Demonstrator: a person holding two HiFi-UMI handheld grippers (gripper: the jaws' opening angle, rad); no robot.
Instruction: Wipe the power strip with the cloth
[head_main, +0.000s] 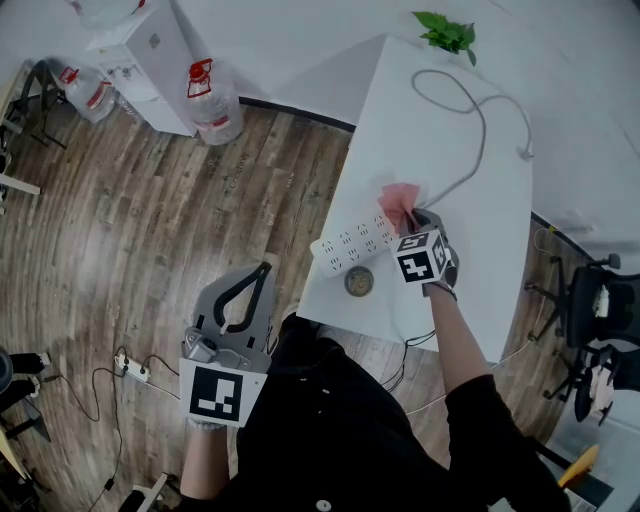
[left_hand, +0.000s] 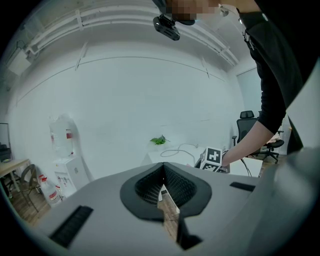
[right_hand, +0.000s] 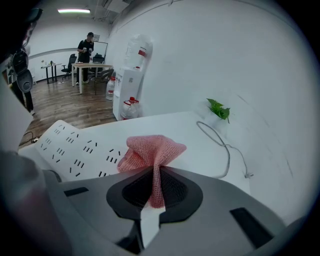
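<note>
A white power strip (head_main: 352, 241) (right_hand: 75, 147) lies at the near left edge of the white table (head_main: 480, 260). Its grey cable (head_main: 480, 120) (right_hand: 222, 145) loops toward the far end. My right gripper (head_main: 408, 215) (right_hand: 159, 167) is shut on a pink cloth (head_main: 397, 198) (right_hand: 150, 150), whose bunched end hangs over the strip's right end. My left gripper (head_main: 262, 272) (left_hand: 163, 167) is held low beside the table, over the wooden floor, jaws together and nothing in them.
A small round disc (head_main: 359, 281) sits on the table's near edge. A green plant (head_main: 445, 32) stands at the far end. Water bottles (head_main: 212, 100) and a dispenser (head_main: 140, 50) stand at the far left; an office chair (head_main: 600, 310) is at the right.
</note>
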